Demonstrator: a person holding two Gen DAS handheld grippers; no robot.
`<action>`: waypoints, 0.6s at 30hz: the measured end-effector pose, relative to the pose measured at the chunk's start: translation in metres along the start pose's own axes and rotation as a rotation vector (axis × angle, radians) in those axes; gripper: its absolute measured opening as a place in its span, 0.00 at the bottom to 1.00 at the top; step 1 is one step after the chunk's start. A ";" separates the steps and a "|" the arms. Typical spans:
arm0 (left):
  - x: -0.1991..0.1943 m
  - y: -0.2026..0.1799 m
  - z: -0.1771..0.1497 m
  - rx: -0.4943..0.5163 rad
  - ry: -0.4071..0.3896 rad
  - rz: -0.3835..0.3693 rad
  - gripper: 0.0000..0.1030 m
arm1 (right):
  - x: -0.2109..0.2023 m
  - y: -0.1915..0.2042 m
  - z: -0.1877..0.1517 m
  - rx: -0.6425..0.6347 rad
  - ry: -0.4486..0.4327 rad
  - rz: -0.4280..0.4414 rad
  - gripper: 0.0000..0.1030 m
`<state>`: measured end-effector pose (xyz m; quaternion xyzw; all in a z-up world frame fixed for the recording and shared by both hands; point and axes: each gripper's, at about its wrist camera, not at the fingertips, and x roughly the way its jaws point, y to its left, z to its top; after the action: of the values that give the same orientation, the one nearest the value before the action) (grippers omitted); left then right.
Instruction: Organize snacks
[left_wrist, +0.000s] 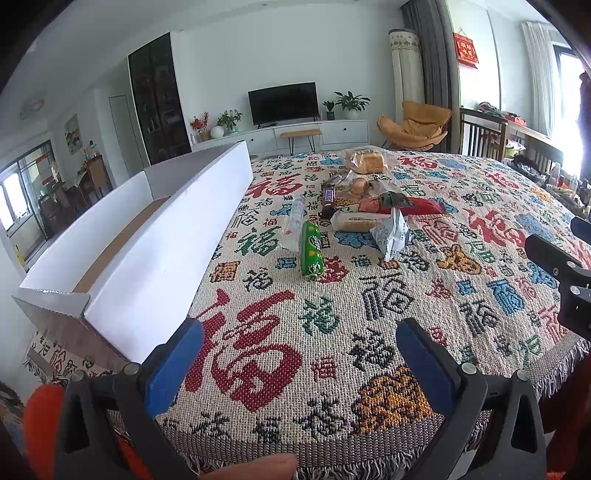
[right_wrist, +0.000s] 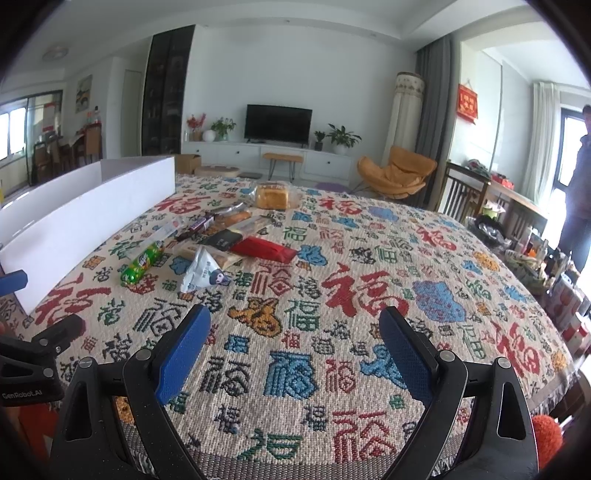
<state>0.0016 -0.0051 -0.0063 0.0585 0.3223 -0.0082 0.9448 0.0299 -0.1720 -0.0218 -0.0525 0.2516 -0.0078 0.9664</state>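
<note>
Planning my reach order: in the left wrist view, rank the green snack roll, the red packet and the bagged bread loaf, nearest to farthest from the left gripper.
1. green snack roll, just beyond the left gripper, centre.
2. red packet, farther back, right of centre.
3. bagged bread loaf, at the far end of the pile.
</note>
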 end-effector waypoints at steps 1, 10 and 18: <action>0.000 0.000 0.000 0.000 -0.001 0.000 1.00 | 0.000 0.000 0.000 0.000 0.000 0.000 0.92; 0.000 0.000 0.000 0.001 -0.001 0.000 1.00 | 0.003 -0.001 -0.002 0.003 0.005 0.000 0.92; 0.001 -0.001 -0.001 0.002 0.001 0.000 1.00 | 0.003 -0.001 -0.002 0.003 0.008 0.001 0.92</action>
<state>0.0021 -0.0058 -0.0077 0.0596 0.3228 -0.0085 0.9446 0.0318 -0.1729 -0.0252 -0.0508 0.2556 -0.0081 0.9654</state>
